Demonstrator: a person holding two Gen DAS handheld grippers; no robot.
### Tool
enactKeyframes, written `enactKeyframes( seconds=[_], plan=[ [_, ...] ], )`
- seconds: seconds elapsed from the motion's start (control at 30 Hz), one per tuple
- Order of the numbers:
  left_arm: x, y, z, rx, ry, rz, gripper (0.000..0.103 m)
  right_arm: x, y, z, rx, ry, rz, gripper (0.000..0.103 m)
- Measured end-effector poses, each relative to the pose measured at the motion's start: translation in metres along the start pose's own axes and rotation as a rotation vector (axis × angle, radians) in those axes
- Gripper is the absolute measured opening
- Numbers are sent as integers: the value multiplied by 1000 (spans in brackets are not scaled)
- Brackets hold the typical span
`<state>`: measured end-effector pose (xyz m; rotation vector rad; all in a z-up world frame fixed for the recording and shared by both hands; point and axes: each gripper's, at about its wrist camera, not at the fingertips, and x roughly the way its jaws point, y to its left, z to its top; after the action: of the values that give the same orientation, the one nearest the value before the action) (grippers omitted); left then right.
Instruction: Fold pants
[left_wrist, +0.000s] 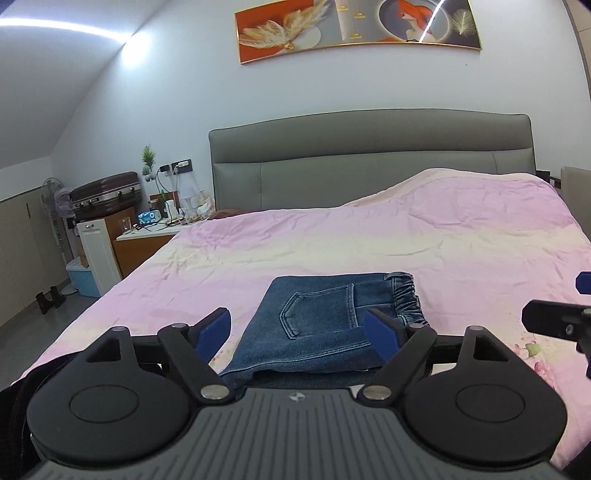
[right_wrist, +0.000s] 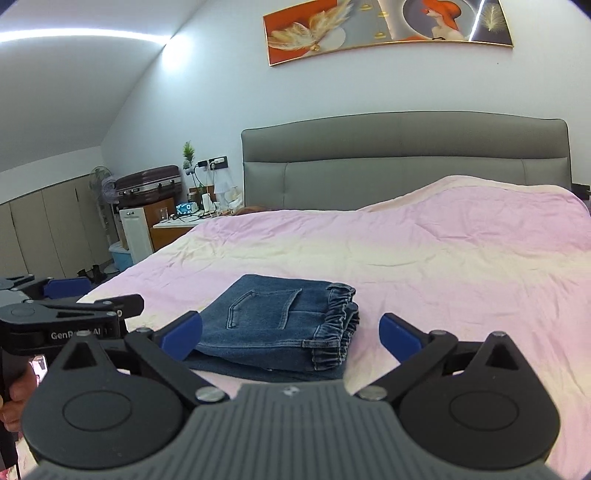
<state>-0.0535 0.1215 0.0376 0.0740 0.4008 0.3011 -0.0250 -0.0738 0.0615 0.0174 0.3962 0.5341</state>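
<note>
With the fold judged complete, both tools are best drawn straight back and clear of the cloth so no layer is dragged; the left gripper (left_wrist: 297, 328) is seen with its 2 blue pads spread wide and nothing pinched; the right gripper (right_wrist: 291, 332) is likewise spread and empty; the blue denim pants (left_wrist: 325, 325) are laid as a compact rectangle on the crumpled pink bedsheet (left_wrist: 406, 243), just beyond both grippers, back pocket uppermost, elastic waistband stacked at the right edge.

My bed (left_wrist: 461, 236), under its wrinkled pink cover (right_wrist: 443, 258), carries the folded jeans (left_wrist: 314, 325) just ahead of my tool.
</note>
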Motion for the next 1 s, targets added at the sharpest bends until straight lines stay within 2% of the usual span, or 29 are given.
enactKeyframes(
  seconds=[0.07,0.17,0.23,0.33,0.63,1.0],
  plan=[
    [1,-2,-5,-2,21,0,96,0,6,-9,-45,-4,-39,98],
    [10,-5,-13,-8,103,-21,96,7,13,-20,-98,28,-80,98],
    [13,-7,-20,-18,151,-27,96,13,16,-26,-108,58,-85,98],
    [12,-12,-30,-6,180,-26,96,18,15,-34,-96,82,-83,98],
    [14,-20,-34,3,201,-48,96,23,5,-34,-54,97,-93,98],
    [14,-19,-33,-17,215,-57,96,22,7,-34,-64,91,-92,98]
  ],
)
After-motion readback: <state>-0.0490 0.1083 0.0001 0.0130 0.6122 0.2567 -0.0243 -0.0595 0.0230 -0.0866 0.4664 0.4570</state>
